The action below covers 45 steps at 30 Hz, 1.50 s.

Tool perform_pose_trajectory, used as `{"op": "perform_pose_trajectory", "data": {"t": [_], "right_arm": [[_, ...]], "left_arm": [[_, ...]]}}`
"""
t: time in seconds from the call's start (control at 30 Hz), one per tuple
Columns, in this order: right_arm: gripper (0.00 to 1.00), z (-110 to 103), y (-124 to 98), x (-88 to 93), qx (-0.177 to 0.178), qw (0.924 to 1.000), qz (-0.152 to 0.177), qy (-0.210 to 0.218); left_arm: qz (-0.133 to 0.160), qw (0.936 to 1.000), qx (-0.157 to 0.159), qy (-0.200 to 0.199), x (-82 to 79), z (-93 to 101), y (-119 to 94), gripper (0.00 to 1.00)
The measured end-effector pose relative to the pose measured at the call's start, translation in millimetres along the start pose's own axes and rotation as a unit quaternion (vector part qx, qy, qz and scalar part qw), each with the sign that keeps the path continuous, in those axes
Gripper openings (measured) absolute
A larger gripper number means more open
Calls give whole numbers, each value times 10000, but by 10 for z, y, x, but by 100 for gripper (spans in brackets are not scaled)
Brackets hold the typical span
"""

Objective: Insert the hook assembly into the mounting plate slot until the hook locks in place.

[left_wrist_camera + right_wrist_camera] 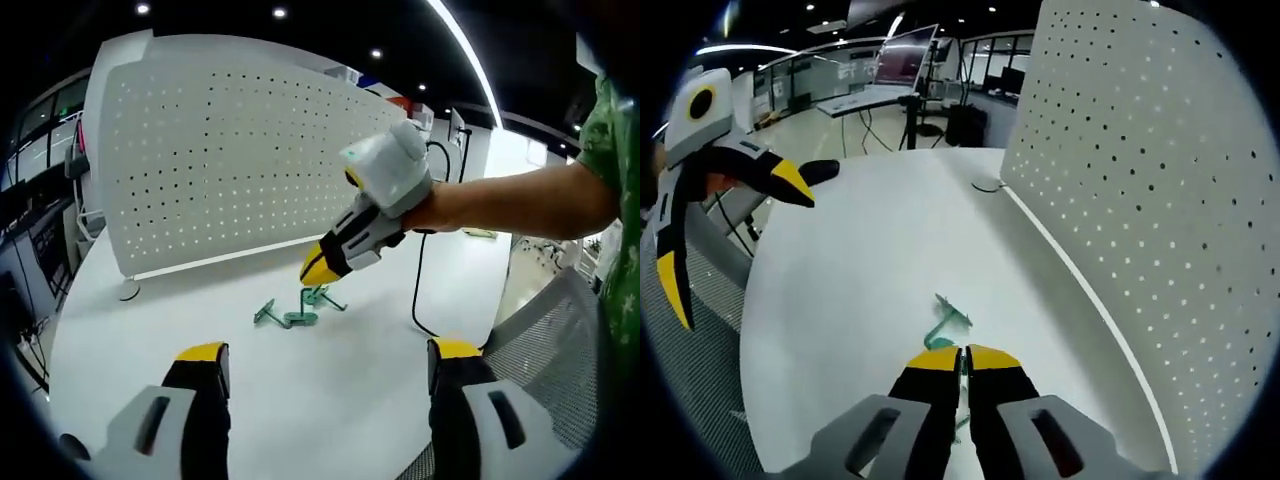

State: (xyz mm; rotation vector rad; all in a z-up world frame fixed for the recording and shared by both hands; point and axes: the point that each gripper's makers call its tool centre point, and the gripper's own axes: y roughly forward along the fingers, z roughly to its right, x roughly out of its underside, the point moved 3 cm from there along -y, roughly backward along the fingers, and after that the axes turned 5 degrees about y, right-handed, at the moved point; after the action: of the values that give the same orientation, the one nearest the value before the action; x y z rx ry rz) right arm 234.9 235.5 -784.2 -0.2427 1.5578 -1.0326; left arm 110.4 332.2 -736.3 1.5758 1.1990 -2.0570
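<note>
A white perforated mounting plate (230, 160) stands upright at the back of the white table (300, 400); in the right gripper view the plate (1140, 200) runs along the right side. Green hook pieces (285, 316) lie on the table in front of it. My right gripper (318, 272) points down at them, jaws together on a thin green hook part (322, 296). In its own view the right gripper (964, 360) is shut with a green sliver between the tips, and another green hook (946, 322) lies just ahead. My left gripper (328, 355) hangs open over the near table; it also appears as the left gripper (735, 230), spread wide.
A person's arm (520, 200) holds the right gripper. A black cable (418, 290) trails across the table at the right. A grey mesh chair (560, 350) stands by the table edge. The plate's round foot (128, 290) sits at the left. Desks and monitors (890, 70) stand behind.
</note>
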Motion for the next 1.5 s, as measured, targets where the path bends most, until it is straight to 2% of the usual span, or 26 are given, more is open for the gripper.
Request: {"op": "perform_pose_trajectory", "data": {"t": [0.1, 0.27, 0.47, 1.03, 1.5], "right_arm": [[10, -14, -18, 17, -65, 9995, 43, 292], [10, 35, 14, 137, -33, 9996, -99, 279], [8, 43, 67, 190, -129, 9982, -49, 592], [2, 18, 71, 141, -200, 9977, 97, 634], [2, -111, -174, -2, -367, 9985, 255, 300]], "left_arm": [[-8, 10000, -3, -9, 5, -4, -2, 83], [-38, 10000, 32, 18, 12, 12, 9, 82], [-70, 10000, 50, 21, 25, 15, 12, 82], [-84, 10000, 12, -8, 36, -10, 11, 81], [-83, 9999, 49, 40, 27, 14, 12, 80]]}}
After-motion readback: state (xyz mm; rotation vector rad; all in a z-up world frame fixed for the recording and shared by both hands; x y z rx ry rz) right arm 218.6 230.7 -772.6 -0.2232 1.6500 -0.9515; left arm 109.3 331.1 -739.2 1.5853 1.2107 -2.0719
